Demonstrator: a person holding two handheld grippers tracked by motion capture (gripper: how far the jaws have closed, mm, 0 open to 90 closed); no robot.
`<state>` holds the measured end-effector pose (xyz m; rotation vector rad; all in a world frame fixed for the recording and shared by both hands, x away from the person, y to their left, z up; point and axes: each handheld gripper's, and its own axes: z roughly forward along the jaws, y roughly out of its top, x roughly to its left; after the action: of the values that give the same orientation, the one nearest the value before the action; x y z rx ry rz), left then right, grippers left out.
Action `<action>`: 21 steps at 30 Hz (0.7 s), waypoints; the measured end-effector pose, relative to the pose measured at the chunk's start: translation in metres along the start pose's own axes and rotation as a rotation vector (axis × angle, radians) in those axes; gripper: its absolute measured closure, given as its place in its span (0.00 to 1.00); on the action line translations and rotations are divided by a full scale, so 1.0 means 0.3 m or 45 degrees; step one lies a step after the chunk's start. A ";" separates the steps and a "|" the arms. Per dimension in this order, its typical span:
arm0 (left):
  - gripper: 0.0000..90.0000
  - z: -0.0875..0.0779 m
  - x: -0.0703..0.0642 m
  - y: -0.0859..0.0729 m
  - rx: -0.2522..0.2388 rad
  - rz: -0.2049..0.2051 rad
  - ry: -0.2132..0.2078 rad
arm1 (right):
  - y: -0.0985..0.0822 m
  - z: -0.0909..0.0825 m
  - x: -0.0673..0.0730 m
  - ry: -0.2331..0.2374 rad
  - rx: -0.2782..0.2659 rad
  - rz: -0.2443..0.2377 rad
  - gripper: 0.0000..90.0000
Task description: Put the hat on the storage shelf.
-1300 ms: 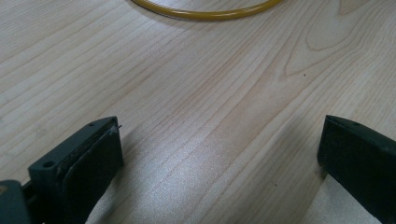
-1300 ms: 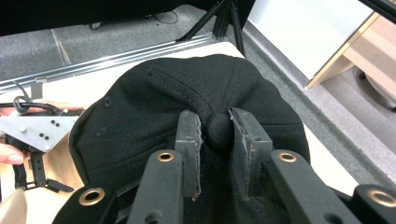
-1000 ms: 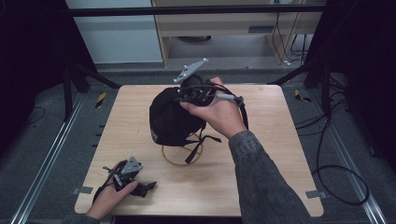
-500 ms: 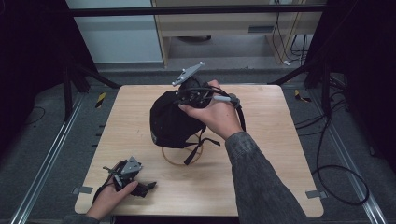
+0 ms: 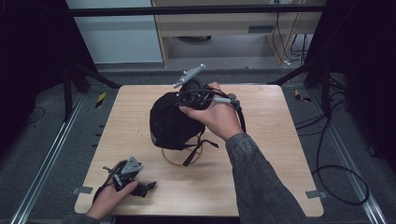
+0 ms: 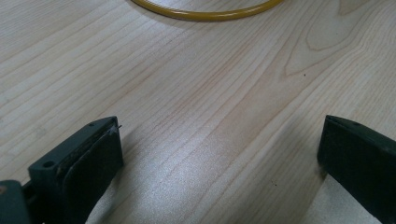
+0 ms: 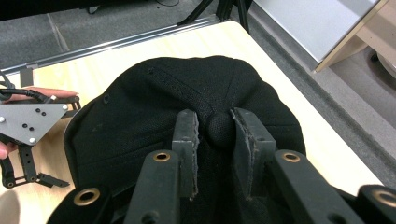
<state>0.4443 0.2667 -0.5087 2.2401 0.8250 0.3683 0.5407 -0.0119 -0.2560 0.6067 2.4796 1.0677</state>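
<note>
1. The wooden table (image 5: 261, 186) takes up the middle of the high view, pale and bare along its near right side, with dark floor and rails around it.

2. On the far middle of that table sits the black cap (image 5: 170, 123), a soft fabric crown slumped in a mound, its straps (image 5: 198, 149) trailing out towards the near side. In the right gripper view the cloth (image 7: 154, 107) looks loose and light; it should bunch and fold rather than hold its shape, so it will likely sag when lifted.

3. The right gripper (image 7: 215, 126) is on top of the cap, jaws drawn narrow and pinching a small knob of fabric at the crown, probably the top button. That looks like a fair place to hold: a firm nub in otherwise floppy cloth, less likely to slip than a plain fold. The person's right hand (image 5: 217, 116) wraps the gripper's body at the cap's far right.

4. Just near of the cap lies a thin yellow ring (image 5: 180, 158), partly under the straps; its arc shows at the top of the left gripper view (image 6: 205, 13).

5. The left gripper (image 5: 128, 175) rests low at the near left corner, well apart from the cap. Its jaws stand wide, with nothing but bare wood between them.
</note>
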 end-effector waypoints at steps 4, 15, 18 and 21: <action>0.00 0.000 0.000 0.000 0.000 0.000 0.000 | -0.006 -0.008 0.001 0.008 -0.003 0.008 0.76; 0.00 0.000 0.000 0.000 -0.001 -0.001 0.000 | -0.040 -0.067 -0.006 0.012 -0.046 0.041 0.74; 0.00 0.000 0.000 0.000 0.000 0.000 0.000 | -0.055 -0.080 -0.009 0.011 -0.043 0.048 0.74; 0.00 0.000 0.000 0.000 0.000 -0.001 0.000 | -0.068 -0.093 -0.014 0.011 -0.054 0.062 0.74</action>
<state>0.4443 0.2667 -0.5088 2.2395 0.8256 0.3679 0.5257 -0.0431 -0.2526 0.6538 2.4550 1.1400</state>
